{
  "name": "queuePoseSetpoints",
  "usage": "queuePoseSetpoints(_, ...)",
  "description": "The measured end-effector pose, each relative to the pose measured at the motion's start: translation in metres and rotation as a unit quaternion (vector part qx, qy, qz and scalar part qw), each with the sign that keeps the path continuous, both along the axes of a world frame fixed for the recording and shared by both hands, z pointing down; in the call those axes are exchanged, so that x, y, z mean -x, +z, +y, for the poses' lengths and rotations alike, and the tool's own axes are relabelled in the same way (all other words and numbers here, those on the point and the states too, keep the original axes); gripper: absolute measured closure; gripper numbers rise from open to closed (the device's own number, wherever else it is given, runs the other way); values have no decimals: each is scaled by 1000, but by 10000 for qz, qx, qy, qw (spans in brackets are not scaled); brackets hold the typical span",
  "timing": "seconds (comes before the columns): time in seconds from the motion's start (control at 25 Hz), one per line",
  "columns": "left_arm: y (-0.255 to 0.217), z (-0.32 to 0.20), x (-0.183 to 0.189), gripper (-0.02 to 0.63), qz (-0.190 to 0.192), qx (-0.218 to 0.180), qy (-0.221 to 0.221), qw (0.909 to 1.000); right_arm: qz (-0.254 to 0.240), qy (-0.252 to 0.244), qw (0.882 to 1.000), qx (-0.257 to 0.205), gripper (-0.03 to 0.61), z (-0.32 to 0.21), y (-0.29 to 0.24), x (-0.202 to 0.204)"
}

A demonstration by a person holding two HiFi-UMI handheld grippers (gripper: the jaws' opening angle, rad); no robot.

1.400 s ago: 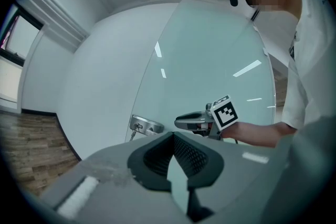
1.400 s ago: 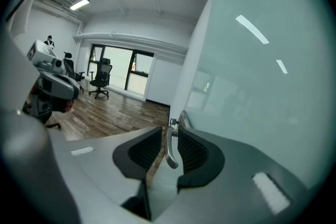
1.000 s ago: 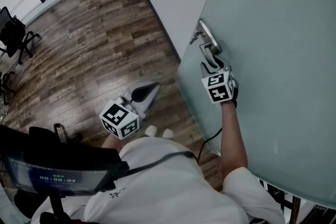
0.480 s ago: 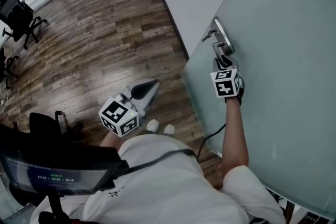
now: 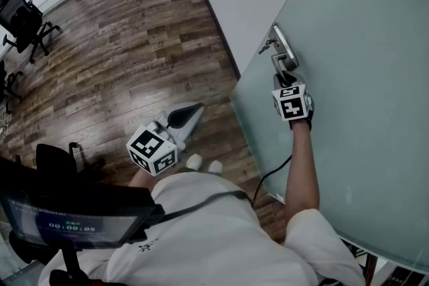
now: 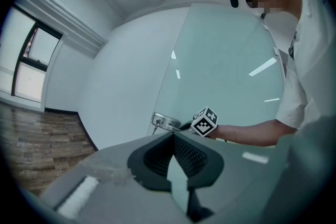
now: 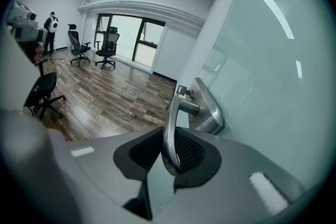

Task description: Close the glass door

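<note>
Looking down on a brown plank floor, stretching from the near side out to the far left. Catching a pale sheen of light around the middle. Meeting the white wall on the right along a black skirting board. Carrying 2 white shoes side by side at the near end. Carrying a black office chair on castors at the left. Farther off by the window, bearing a left window chair and a right window chair. Supporting a standing person at the far left.
</note>
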State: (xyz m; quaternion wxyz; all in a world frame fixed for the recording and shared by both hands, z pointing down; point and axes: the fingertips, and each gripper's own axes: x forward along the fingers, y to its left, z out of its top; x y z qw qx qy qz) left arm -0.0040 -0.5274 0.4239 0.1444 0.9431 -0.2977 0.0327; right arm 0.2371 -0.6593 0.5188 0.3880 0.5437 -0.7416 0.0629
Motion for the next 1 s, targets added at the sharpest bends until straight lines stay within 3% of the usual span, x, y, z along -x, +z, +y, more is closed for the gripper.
queuePoseSetpoints(0.36,-1,-4,8,607,-12,-19,-102,9999,-31,-127,9999,32,499,3,1,13)
queuePoseSetpoints(1.0,8,17,1,607,216,-37,372,9991,-86,-418,9989,-195,489,38,9,48)
